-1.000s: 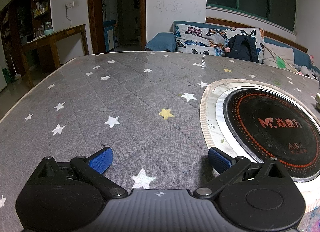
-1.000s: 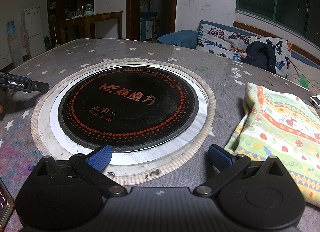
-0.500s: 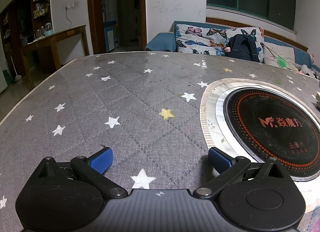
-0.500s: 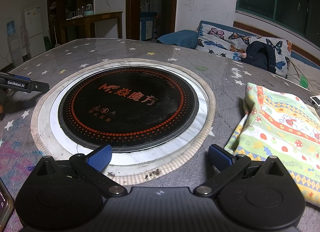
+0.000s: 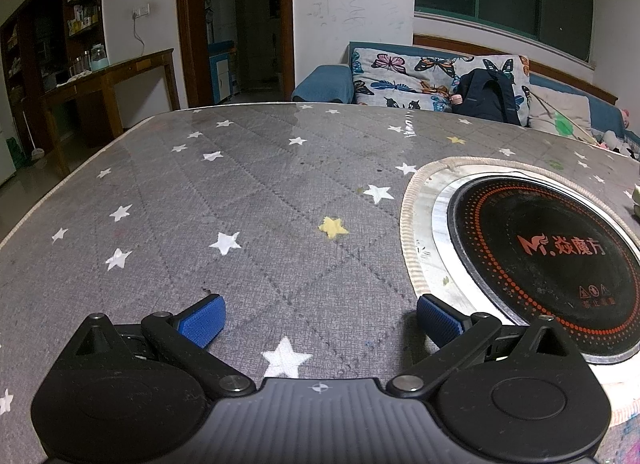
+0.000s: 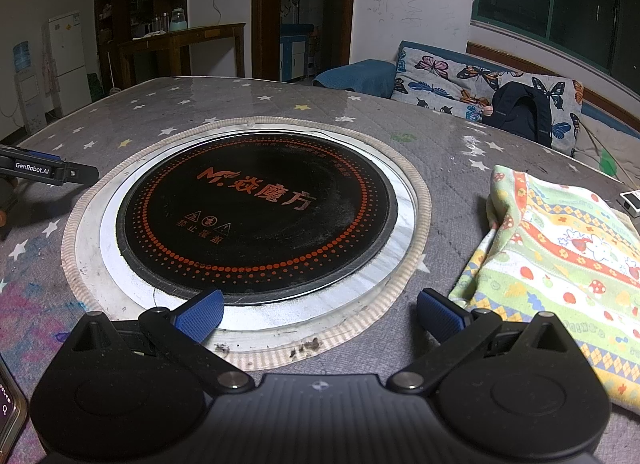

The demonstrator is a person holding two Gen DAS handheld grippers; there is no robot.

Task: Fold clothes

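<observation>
Garment (image 6: 560, 264): right of right gripper (image 6: 320, 314), flat on tabletop (image 6: 452, 188), long axis running away from gripper; striped, pastel cartoon print, edge rumpled. Right gripper spread, empty. Left gripper (image 5: 320, 318) spread, empty.

There are two grippers — the left gripper (image 5: 318, 322) and the right gripper (image 6: 318, 316), each with two blue pads. One round cooktop (image 6: 256, 216) sits at the centre of the right wrist frame, one patterned cloth (image 6: 560, 264) at right, one backpack (image 6: 520, 112) at upper right — and one phone (image 6: 10, 412) at lower left.
</observation>
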